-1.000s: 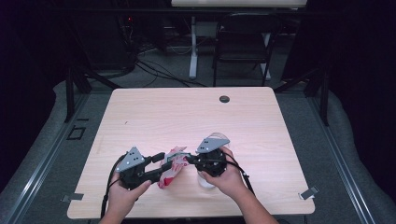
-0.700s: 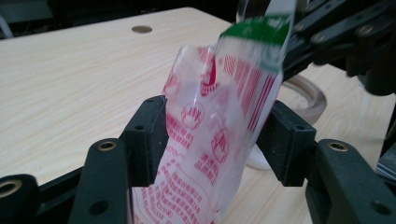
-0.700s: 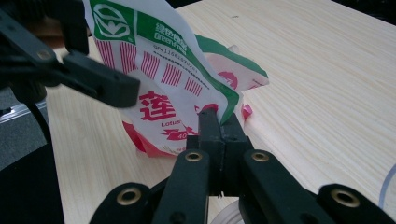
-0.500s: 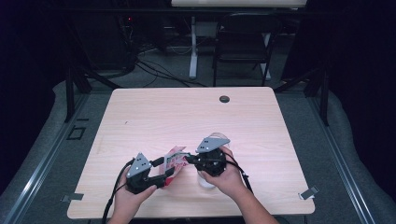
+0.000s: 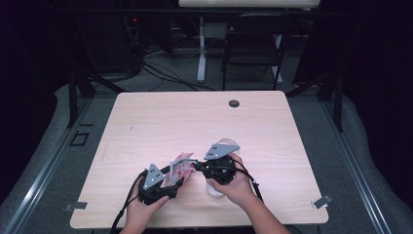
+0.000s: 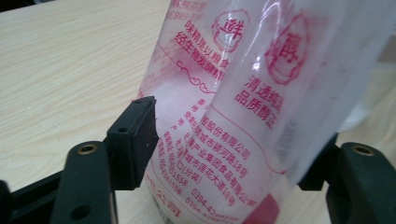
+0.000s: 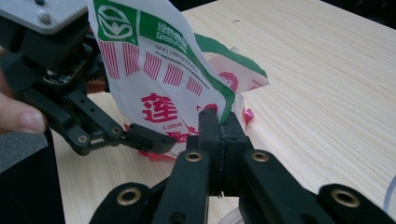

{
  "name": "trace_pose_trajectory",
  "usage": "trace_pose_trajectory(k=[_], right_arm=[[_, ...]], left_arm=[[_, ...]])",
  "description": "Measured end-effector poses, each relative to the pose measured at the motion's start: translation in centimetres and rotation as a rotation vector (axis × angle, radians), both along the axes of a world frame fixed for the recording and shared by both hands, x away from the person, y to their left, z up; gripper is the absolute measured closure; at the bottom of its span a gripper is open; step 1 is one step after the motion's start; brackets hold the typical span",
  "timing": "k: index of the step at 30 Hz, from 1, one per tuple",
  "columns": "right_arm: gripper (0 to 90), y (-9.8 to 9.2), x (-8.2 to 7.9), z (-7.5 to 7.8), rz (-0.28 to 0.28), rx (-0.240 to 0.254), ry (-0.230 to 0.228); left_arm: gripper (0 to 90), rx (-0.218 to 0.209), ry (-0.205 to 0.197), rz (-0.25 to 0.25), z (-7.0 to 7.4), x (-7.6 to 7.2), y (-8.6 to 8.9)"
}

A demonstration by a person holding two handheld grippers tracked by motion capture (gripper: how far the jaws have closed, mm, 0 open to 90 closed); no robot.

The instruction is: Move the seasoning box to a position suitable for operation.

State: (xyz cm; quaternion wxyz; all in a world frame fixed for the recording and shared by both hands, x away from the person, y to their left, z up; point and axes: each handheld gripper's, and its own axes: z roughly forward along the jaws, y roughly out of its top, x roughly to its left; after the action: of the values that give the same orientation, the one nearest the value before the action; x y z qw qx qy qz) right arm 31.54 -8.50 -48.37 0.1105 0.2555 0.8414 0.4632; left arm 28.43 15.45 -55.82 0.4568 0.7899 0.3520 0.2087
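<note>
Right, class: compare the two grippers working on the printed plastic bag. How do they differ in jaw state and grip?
The right gripper has its jaws shut, pinching an edge of the bag; the left gripper has its jaws apart, having just been opening, with the bag between them, loose. In the high view, the right gripper sits farther from the table's near edge than the left gripper. Both are black, hand-held, and meet at the same bag.

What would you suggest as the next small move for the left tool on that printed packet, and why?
Probably close the left tool on the packet: its jaws, just opening, flank the packet with the left pad apart, while the right tool pinches its edge.
</note>
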Motion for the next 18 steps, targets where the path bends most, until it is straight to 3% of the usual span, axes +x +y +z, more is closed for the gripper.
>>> trace_pose_trajectory(k=[4, 9, 12, 18], right_arm=[[90.0, 0.0, 0.0, 0.0, -0.002, 0.001, -0.001], [90.0, 0.0, -0.1, 0.0, -0.002, 0.003, -0.002], [90.0, 0.1, -0.1, 0.0, 0.001, 0.004, -0.004], [90.0, 0.0, -0.2, 0.0, 0.001, 0.005, -0.004]], left_arm=[[30.5, 0.020, -0.020, 0.017, -0.4, 0.1, -0.3], [26.3, 0.029, -0.013, 0.041, -0.8, 0.3, -0.4], [25.8, 0.038, 0.020, 0.073, -1.0, 0.1, -0.5], [24.9, 0.047, 0.030, 0.085, -1.1, 0.2, -0.6]])
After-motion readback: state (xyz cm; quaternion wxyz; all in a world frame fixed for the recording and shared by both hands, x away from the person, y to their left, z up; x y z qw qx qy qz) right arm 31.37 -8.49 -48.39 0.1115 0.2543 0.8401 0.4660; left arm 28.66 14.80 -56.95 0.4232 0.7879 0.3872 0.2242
